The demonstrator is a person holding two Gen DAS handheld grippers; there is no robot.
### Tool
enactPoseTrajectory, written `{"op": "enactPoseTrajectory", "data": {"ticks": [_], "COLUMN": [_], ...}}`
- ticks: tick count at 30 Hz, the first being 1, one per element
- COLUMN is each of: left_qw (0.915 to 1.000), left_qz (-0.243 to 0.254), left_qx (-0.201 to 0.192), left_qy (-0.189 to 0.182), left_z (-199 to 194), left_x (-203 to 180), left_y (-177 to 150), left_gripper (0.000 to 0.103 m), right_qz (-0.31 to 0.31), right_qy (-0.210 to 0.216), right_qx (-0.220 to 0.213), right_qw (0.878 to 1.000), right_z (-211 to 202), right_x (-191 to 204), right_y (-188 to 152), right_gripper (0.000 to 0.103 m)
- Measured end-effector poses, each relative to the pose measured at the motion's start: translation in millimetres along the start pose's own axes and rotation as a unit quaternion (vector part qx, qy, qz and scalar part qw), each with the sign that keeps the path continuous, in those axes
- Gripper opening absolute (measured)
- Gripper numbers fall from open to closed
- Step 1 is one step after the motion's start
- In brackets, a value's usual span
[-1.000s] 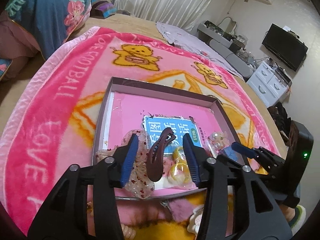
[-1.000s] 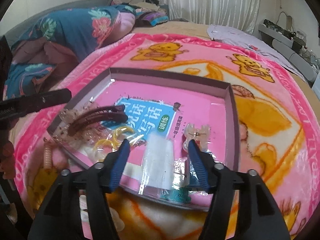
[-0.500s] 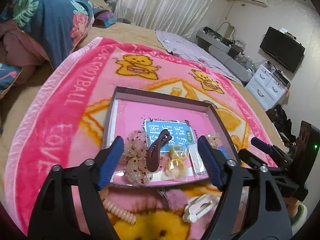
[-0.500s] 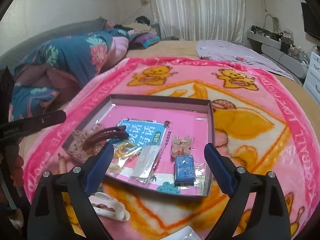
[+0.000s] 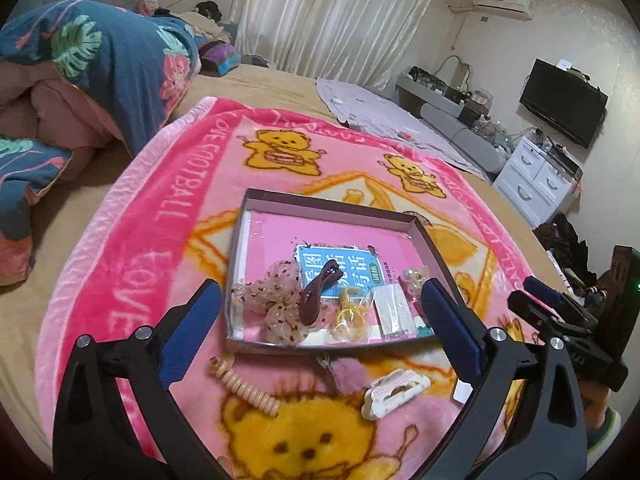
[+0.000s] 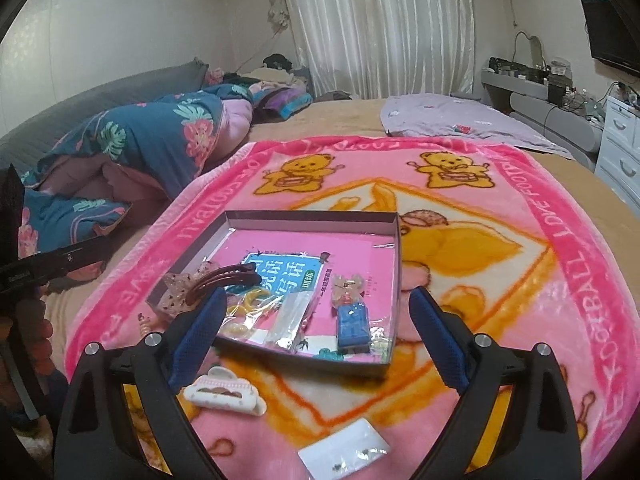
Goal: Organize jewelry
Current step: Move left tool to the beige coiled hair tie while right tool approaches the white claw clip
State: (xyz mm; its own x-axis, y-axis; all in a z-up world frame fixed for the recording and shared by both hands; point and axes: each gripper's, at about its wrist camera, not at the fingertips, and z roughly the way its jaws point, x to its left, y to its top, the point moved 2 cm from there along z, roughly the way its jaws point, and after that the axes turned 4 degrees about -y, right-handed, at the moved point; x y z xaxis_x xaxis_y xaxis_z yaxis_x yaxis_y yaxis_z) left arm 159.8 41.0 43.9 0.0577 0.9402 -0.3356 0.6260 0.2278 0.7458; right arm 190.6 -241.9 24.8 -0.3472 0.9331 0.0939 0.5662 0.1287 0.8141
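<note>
A shallow box [image 5: 240, 240] [image 6: 394, 240] lies on a pink bear blanket. Inside it are a brown hair clip [image 5: 316, 294] [image 6: 224, 276], a sheer bow [image 5: 276, 300], yellow rings [image 5: 350, 316] [image 6: 250, 298], a clear packet [image 5: 392, 314] [image 6: 290, 314], a blue block [image 6: 352, 326] and a small clear claw clip [image 6: 346, 286]. Outside the box lie a white claw clip [image 5: 394, 394] [image 6: 224, 396], a beaded coil tie [image 5: 246, 386] and a white earring card [image 6: 346, 454]. My left gripper [image 5: 320, 332] and right gripper [image 6: 316, 334] are both open, empty, and held back above the box's near edge.
A folded floral quilt [image 5: 100, 60] [image 6: 132, 148] lies at the left. A grey sheet [image 6: 460, 120] lies at the far right of the bed. White drawers [image 5: 536, 184] and a television [image 5: 562, 102] stand past the bed's right edge.
My left gripper let go of the brown hair clip, which now rests in the box. Both grippers opened wide and pulled back and up from the box.
</note>
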Motion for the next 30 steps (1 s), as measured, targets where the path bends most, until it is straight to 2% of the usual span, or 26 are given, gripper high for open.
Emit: {"op": "enactPoseTrajectory", "data": {"ticks": [12, 30], "left_qw": [0.9995, 0.9963], "left_qz": [0.022, 0.028], "left_qx": [-0.011, 0.042], "left_qy": [0.022, 0.069], "left_z": [-30.1, -27.0], "left_x": [-9.4, 11.8], "left_y": [-15.4, -63.3], "left_gripper": [0.093, 0.093], "right_qz": [-0.002, -0.027], "right_qy": [0.005, 0.034], "right_qx": [-0.009, 0.024], "right_qw": [1.000, 0.999], "right_z": [-35.5, -30.4], "right_x": [2.0, 26.1], "right_y": [-11.2, -34.6], "right_gripper": [0.095, 0.095]}}
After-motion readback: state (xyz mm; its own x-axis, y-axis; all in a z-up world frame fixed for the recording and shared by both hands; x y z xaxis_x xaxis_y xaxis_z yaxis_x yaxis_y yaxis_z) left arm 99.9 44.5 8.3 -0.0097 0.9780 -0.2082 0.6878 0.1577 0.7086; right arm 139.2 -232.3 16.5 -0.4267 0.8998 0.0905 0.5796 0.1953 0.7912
